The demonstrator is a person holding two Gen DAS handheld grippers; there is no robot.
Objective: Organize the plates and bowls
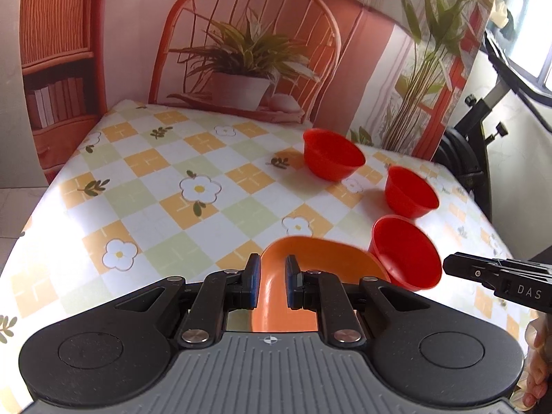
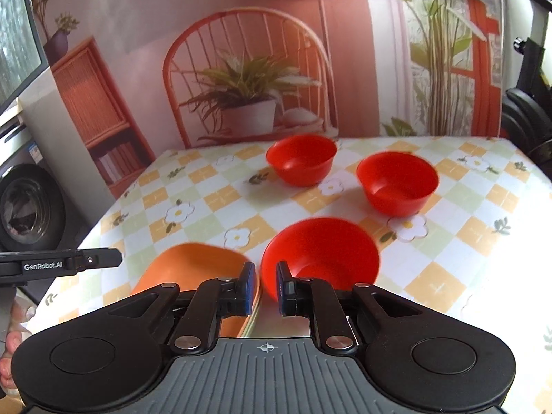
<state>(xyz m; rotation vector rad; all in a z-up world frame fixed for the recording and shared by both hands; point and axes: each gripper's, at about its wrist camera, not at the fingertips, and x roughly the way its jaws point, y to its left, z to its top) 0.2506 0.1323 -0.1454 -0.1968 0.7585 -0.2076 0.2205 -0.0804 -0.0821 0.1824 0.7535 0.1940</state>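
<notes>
An orange plate (image 1: 321, 258) lies low at the table's near edge. Its left rim runs between the pads of my left gripper (image 1: 272, 281), which is shut on it. In the right wrist view the same plate (image 2: 193, 269) shows pale layered edges beneath it, like a stack. Of three red bowls, the nearest (image 2: 321, 255) is tilted and blurred, and my right gripper (image 2: 266, 286) is shut on its left rim. The left wrist view shows that bowl (image 1: 407, 252) beside the plate, with the right gripper (image 1: 448, 265) at its rim. Two more red bowls (image 2: 302, 158) (image 2: 396, 183) stand upright farther back.
The table (image 1: 155, 186) has a checked cloth with flowers and is open on its left half. A printed backdrop (image 1: 241, 51) of a chair and plant stands at the far edge. A washing machine (image 2: 24, 200) is off the left side and black equipment (image 1: 483, 131) off the right.
</notes>
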